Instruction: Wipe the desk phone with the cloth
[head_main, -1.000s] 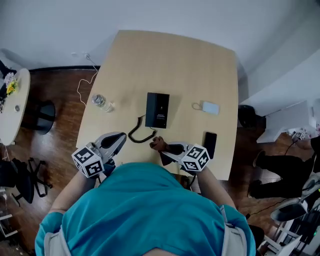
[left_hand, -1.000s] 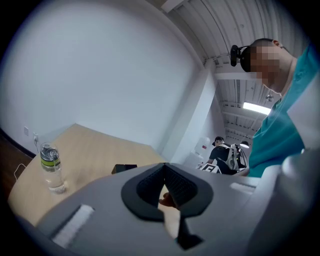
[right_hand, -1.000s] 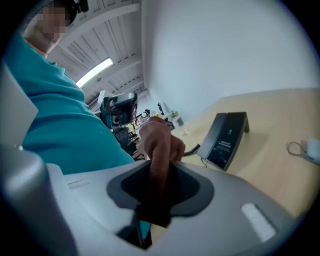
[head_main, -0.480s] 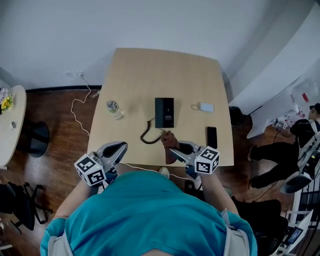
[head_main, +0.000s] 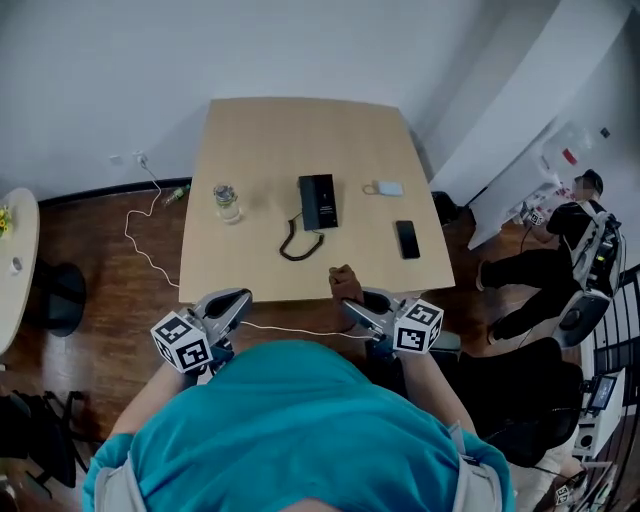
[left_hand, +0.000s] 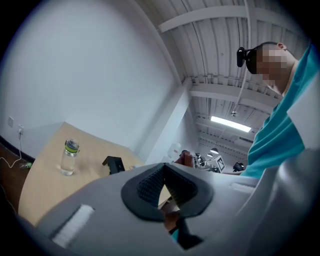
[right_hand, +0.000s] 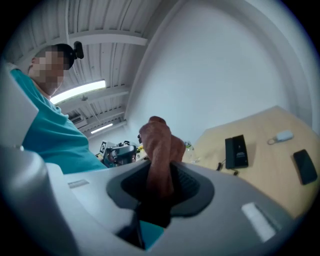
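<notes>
The phone (head_main: 317, 201) lies at the centre of the table (head_main: 290, 125), upper middle of the head view, its cord (head_main: 295, 245) coiled just below it. The brown cloth (head_main: 345, 283) hangs off the table's near edge, clamped between the jaws of the right gripper (head_main: 350, 303). The left gripper (head_main: 238, 299), lower left, has its jaws closed on nothing. A bottle (head_main: 226, 200) stands left of the phone and a mobile (head_main: 406, 239) lies to its lower right.

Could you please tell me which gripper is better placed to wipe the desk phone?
Right. The right gripper grips the brown cloth and sits nearer the desk phone; the left gripper is shut and empty.
</notes>
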